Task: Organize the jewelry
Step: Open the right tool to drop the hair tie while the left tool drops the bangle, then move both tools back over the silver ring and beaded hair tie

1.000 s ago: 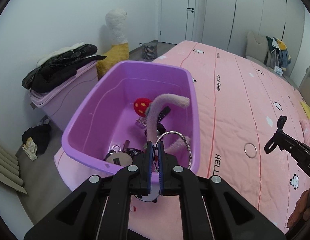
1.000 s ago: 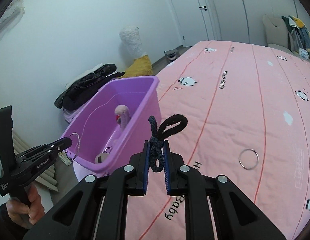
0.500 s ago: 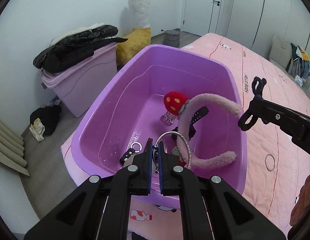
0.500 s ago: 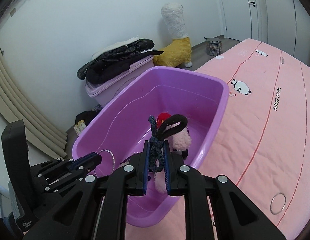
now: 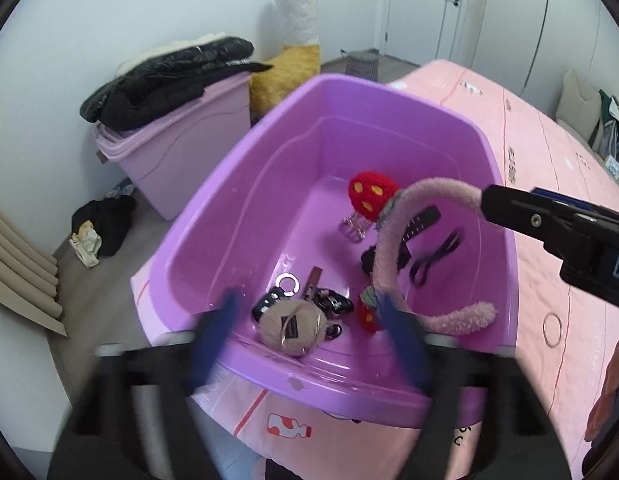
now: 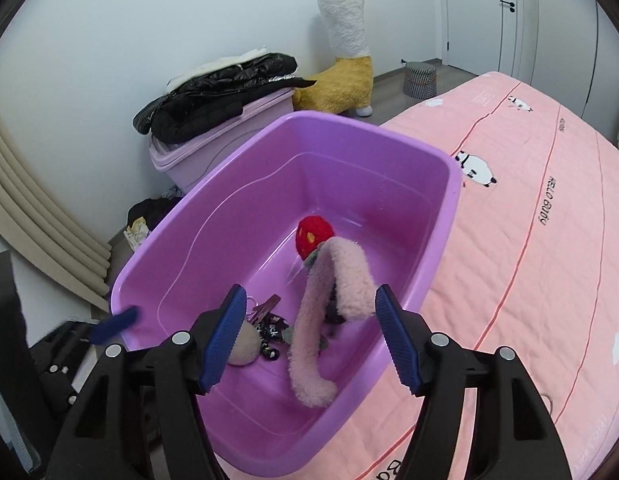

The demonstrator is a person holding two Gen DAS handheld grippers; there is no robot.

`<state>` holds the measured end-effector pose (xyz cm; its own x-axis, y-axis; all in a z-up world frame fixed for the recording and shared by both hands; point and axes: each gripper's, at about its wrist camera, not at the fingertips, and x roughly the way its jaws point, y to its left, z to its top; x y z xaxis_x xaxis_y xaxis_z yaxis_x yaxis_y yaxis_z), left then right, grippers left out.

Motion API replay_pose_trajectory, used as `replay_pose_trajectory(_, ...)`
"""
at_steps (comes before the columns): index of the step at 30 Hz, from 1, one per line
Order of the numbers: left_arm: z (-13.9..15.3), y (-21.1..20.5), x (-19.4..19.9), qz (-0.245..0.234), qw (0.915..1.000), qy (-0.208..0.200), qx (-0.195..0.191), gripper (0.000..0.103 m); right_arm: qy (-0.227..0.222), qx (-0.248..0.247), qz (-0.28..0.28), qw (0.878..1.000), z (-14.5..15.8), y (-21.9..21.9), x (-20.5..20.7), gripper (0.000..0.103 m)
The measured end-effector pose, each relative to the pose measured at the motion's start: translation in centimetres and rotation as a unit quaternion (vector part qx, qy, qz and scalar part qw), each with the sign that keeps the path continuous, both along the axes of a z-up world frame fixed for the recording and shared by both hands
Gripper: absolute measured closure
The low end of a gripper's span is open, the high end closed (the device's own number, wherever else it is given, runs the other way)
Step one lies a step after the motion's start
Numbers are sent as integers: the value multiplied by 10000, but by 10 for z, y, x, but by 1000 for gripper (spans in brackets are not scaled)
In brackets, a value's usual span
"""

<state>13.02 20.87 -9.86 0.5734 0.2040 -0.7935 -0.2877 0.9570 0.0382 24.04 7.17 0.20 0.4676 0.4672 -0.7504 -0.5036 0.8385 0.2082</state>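
Note:
A purple tub (image 5: pixel 265 136) (image 6: pixel 237 168) sits on the corner of a pink bed. In it lie a pink fuzzy headband (image 5: pixel 393 232) (image 6: pixel 341 268), a red mushroom clip (image 5: pixel 369 192) (image 6: pixel 312 236), a black hair tie (image 5: pixel 433 258), a silver bangle (image 5: pixel 301 332) on a beige pom-pom, and small dark pieces. My left gripper (image 5: pixel 309 328) is open and empty over the tub's near rim, blurred. My right gripper (image 6: pixel 309 332) is open and empty above the tub; it also shows in the left wrist view (image 5: pixel 521 212).
A silver ring (image 5: pixel 552 324) lies on the pink bedspread (image 6: pixel 529 240) right of the tub. A lidded lilac bin (image 5: pixel 181 148) with a black jacket stands by the wall. A plush alpaca (image 6: pixel 345 68) and clothes sit on the floor.
Both grippers have opened over the tub. The silver bangle left my left gripper and the black hair tie left my right gripper; both now lie in the tub.

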Motion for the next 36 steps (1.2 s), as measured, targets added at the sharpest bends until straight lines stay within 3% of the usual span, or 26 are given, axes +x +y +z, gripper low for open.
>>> replay_pose_trajectory(10, 16, -6, -23, -32, 9998, -210, -20, 18, -232, 280, -387, 9986, 17, -61, -21, 39)
replay_pose_trajectory(16, 23, -33, -46, -257, 9988, -344, -244, 18, -305, 378, -1001, 9938, 10, -151, -46, 39)
replay_pose_trajectory(21, 20, -79, -64, -656, 9964, -356, -393, 16, -224, 41, -1577, 9872, -16, -231, -68, 39)
replay_pose_trajectory(28, -16, -163, -88, -1386, 9889, -98, -530, 14, 161, -282, -2110, 9769, -75, -315, -98, 39)
replay_pose_trajectory(34, -63, -227, -108, -1806, 9825, 49, -452, 14, 349, -58, -2376, 9707, -119, -361, -122, 39)
replay_pose_trajectory(36, -83, -244, -111, -1791, 9821, 272, -509, 14, 366, -80, -2334, 9717, -130, -369, -122, 39)
